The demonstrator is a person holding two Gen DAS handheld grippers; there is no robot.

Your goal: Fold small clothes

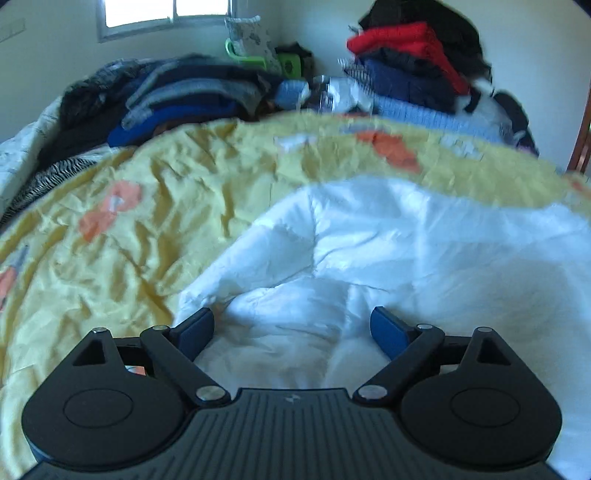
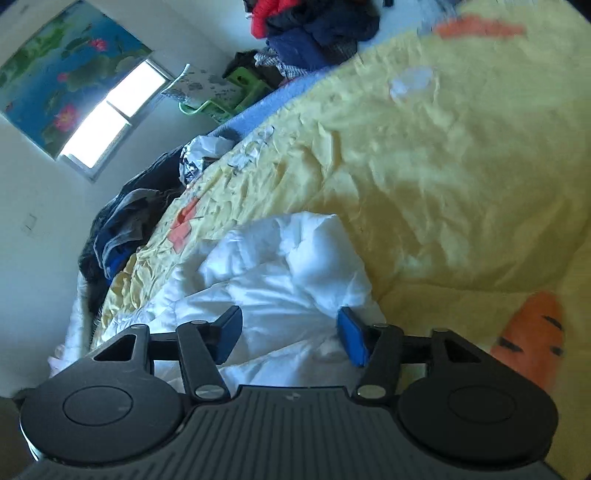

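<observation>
A crumpled white garment lies on a yellow bedspread with orange prints. My left gripper is open, its blue pads on either side of a fold at the garment's near edge, holding nothing. In the right wrist view the same white garment lies bunched on the yellow bedspread. My right gripper is open, its jaws straddling the garment's white cloth, not closed on it. The right view is rolled sideways.
Stacks of folded dark and blue clothes lie at the bed's far left. A pile with a red piece stands at the far right. A green basket sits by the window.
</observation>
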